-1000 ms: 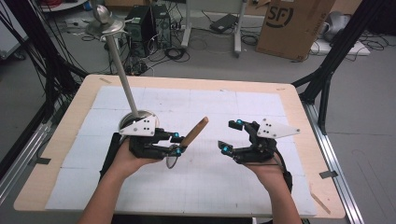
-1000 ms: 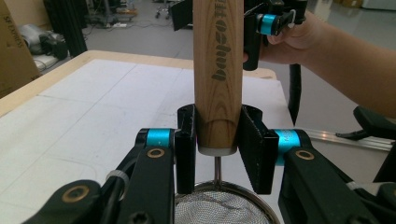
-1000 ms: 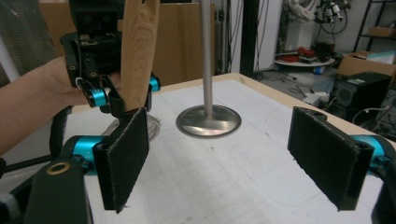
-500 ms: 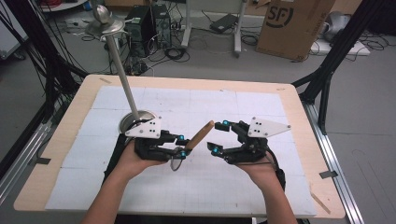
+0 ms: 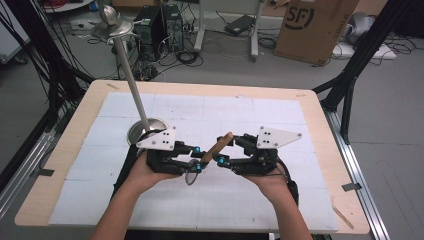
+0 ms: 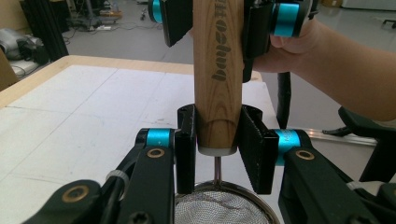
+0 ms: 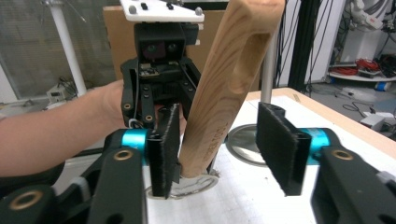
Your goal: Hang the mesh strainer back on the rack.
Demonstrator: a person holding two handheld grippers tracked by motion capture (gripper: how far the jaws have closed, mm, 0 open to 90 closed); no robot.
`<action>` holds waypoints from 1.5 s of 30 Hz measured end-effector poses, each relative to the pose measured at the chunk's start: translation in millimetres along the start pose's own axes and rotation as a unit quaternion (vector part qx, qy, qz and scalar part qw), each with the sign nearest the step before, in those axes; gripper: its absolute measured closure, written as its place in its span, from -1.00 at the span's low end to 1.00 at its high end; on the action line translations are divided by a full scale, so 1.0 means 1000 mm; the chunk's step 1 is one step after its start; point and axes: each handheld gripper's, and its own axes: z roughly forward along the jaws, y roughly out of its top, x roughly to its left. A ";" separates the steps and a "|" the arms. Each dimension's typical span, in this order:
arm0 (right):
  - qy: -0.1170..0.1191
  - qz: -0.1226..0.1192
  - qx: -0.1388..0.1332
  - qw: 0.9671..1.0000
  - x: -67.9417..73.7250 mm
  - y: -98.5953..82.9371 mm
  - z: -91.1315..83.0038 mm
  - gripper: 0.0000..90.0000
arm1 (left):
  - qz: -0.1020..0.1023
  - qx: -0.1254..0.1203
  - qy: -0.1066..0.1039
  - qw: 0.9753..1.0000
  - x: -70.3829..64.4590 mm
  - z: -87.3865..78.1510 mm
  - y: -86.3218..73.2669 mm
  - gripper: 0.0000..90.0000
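Table (image 5: 320, 150) bears stand (image 5: 135, 95) behind strainer (image 6: 219, 84), probably unobstructed

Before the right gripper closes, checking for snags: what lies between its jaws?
The wooden strainer handle, nearer one black jaw of the right gripper; right gripper view.

Grey floor (image 5: 390, 150); cardboard box (image 5: 315, 25); tangled cables (image 5: 185, 55).

A small strainer (image 5: 192, 175) with a round wire-mesh bowl (image 6: 219, 207) and a pale wooden handle (image 5: 217, 146) printed with dark lettering. It sits above the bench, near its middle. The handle tilts up toward 2 o'clock; the mesh bowl hangs at the low, 7 o'clock end.
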 end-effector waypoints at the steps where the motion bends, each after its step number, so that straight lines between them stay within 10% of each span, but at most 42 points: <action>1: 0.000 0.000 -0.001 1.000 0.000 0.000 0.000 0.13 | 0.001 0.001 -0.001 1.000 0.000 0.000 0.000 0.53; 33: 0.016 -0.003 0.007 1.000 0.004 0.000 0.013 0.52 | 0.012 0.006 0.008 1.000 0.000 0.007 -0.005 0.51; 45: -0.006 0.009 0.020 1.000 -0.002 -0.002 0.011 0.52 | 0.004 0.027 0.059 0.998 0.002 0.000 -0.013 -0.05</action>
